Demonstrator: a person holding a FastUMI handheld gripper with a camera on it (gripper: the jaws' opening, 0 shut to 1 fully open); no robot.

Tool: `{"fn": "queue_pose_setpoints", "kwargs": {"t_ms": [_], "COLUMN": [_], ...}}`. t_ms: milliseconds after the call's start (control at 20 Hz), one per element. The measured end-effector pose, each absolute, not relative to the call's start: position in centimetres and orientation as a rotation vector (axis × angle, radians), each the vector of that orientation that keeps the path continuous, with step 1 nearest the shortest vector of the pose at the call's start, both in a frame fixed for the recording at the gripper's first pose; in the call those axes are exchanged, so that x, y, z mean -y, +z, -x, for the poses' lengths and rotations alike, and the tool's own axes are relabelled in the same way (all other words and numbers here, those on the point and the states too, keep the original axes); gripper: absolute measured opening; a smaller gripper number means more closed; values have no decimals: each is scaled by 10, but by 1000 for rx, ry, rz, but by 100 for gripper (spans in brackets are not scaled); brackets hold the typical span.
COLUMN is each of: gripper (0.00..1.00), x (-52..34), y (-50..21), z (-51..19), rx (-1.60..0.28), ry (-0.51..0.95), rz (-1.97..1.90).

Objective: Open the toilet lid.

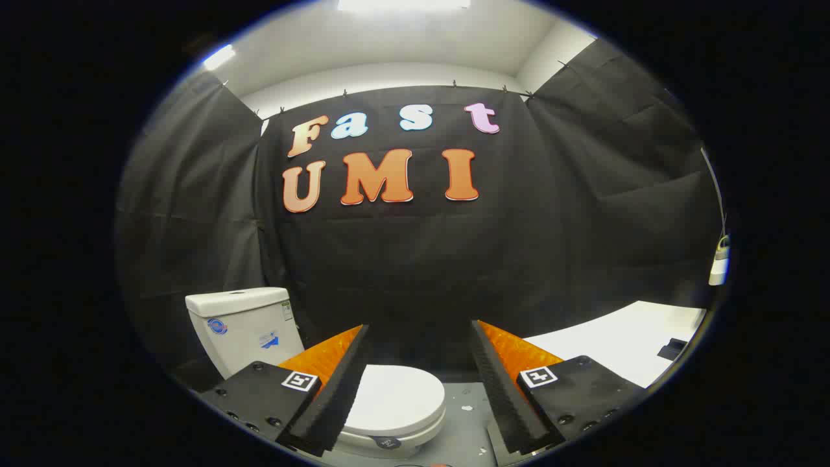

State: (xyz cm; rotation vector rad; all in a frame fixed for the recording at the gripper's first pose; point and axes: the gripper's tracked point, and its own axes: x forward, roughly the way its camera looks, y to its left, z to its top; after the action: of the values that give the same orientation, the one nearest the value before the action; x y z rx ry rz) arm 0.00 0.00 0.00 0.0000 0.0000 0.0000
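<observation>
Okay, I have the gripper [420,337] spread wide, nothing between its fingers, nothing touched. The toilet lid [397,402] lies flat and closed on the bowl, below and just ahead of the left finger [334,389], which covers part of it; the right finger [502,389] sits apart from it over grey floor [463,428]. White tank [243,324] stands behind the lid, beyond the left finger. A white table [622,344] lies beyond the right finger.

The gripper [420,383] has two orange fingers [327,355] lined with black ribbed pads, standing apart. Each sits on a black block studded with dark screws and carries a small square black-and-white marker [299,381].
</observation>
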Motion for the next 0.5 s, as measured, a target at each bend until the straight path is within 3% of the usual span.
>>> {"fn": "queue_pose_setpoints", "kwargs": {"t_ms": [500], "gripper": [97], "x": [11], "y": [-2], "z": [1], "rx": [4], "ry": [-24], "rz": [-16]}}
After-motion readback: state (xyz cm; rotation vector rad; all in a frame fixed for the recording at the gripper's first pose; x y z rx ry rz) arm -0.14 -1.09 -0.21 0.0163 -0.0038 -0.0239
